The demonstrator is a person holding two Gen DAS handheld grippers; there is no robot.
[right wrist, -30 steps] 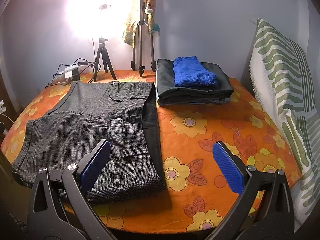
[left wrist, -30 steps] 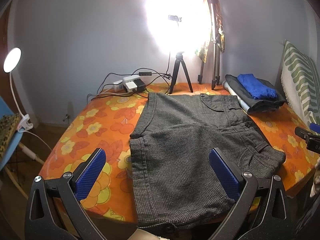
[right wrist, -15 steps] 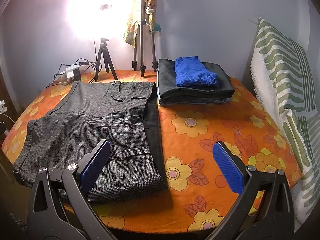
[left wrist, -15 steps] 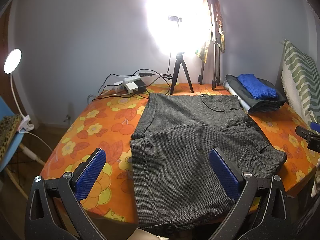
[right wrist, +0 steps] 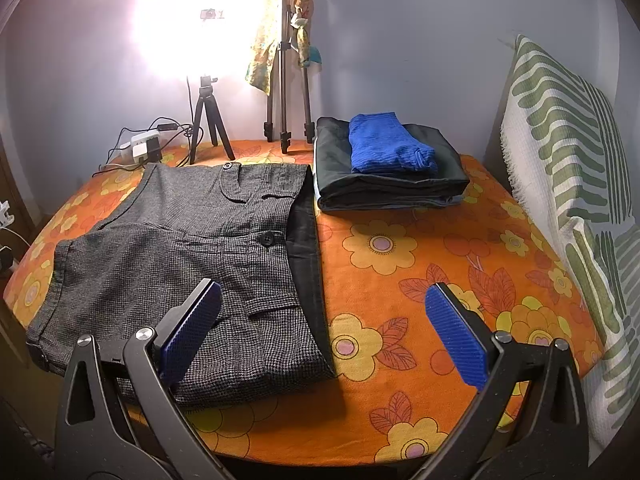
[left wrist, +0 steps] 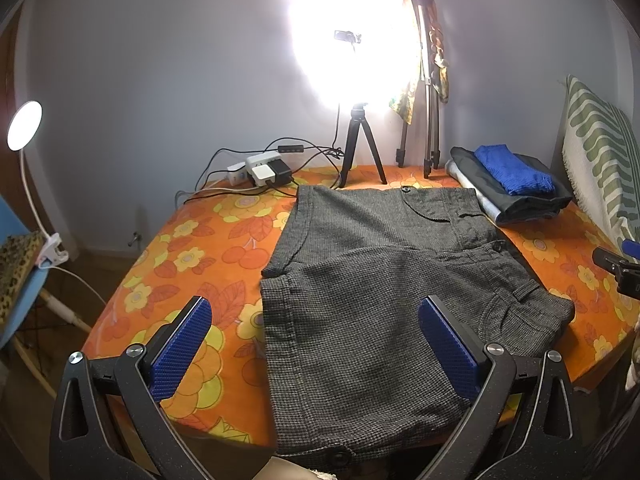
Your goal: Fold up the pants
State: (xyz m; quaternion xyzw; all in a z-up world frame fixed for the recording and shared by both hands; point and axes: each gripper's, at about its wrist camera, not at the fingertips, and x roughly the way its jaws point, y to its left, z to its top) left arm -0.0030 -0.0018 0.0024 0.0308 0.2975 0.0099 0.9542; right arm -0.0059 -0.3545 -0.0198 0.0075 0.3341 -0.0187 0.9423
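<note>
Grey checked pants [left wrist: 380, 280] lie folded on the orange flowered table [left wrist: 200, 256], a near layer lying over a far layer, with their near edge hanging over the table front. They also show in the right wrist view [right wrist: 180, 256], left of centre. My left gripper [left wrist: 316, 340] is open and empty, held above the near part of the pants. My right gripper [right wrist: 324, 328] is open and empty, above the pants' right edge and the bare cloth beside it. Part of the right gripper [left wrist: 616, 268] shows at the far right of the left wrist view.
A stack of folded dark and blue clothes [right wrist: 384, 168] sits at the back right. A small tripod [right wrist: 208, 120], a tall tripod [right wrist: 286, 80] and a power strip with cables [left wrist: 264, 168] stand at the back. A striped cushion [right wrist: 568, 184] is at the right. A clip lamp [left wrist: 24, 128] stands left.
Both grippers have drawn back and risen a little from the table, so the pants appear slightly farther away. Both stay open and empty. The pants have not moved.
</note>
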